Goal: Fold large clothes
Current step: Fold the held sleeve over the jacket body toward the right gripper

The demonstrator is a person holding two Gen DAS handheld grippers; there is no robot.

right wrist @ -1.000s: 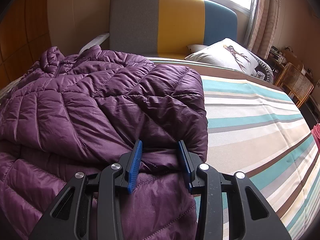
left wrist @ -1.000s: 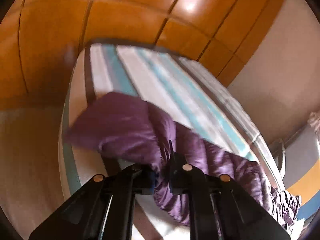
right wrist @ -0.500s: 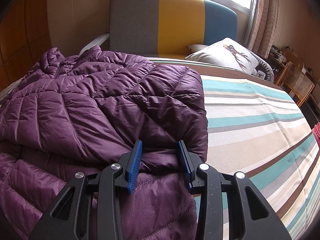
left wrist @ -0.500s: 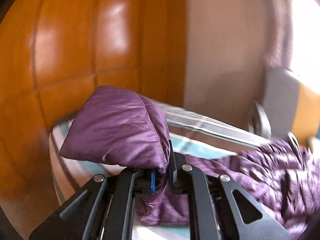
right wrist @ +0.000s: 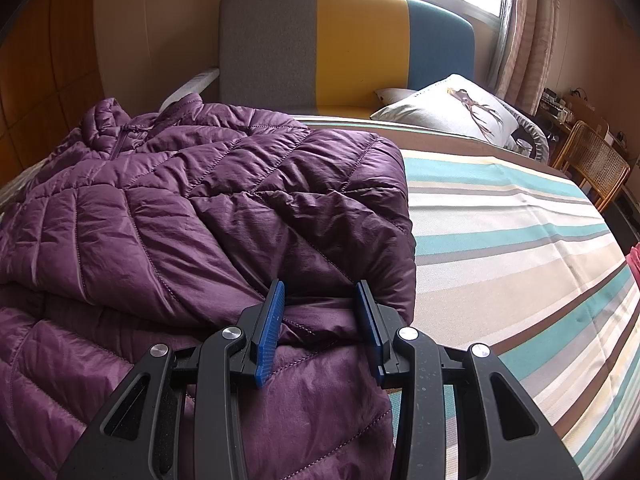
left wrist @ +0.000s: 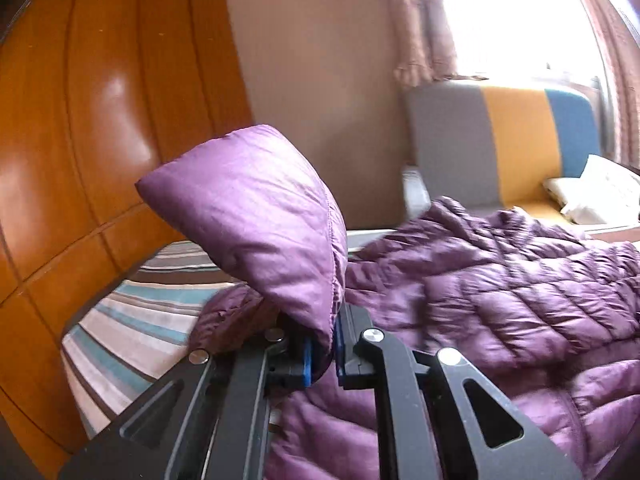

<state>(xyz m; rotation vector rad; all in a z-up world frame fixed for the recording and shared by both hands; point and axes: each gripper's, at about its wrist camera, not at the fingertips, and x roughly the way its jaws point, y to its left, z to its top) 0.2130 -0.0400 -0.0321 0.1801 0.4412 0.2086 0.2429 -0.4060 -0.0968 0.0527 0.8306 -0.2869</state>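
Observation:
A purple quilted puffer jacket [right wrist: 192, 208] lies on the striped bed [right wrist: 500, 216], one side folded over the body. My left gripper [left wrist: 322, 344] is shut on the jacket's sleeve end [left wrist: 256, 208], which stands up above the jaws, lifted off the bed. The rest of the jacket [left wrist: 500, 292] spreads to the right in that view. My right gripper [right wrist: 320, 308] is open, its blue pads either side of a fold of the jacket at its right edge, resting on the fabric.
A grey, yellow and blue headboard [right wrist: 360, 48] and a white pillow [right wrist: 452, 108] are at the far end. Orange wooden wardrobe panels [left wrist: 80, 120] stand left of the bed. A wicker chair [right wrist: 592, 164] is at the right. Bare striped sheet lies right of the jacket.
My left gripper has lifted the sleeve end and swung it from the bed's foot toward the jacket body and headboard. My right gripper has not moved.

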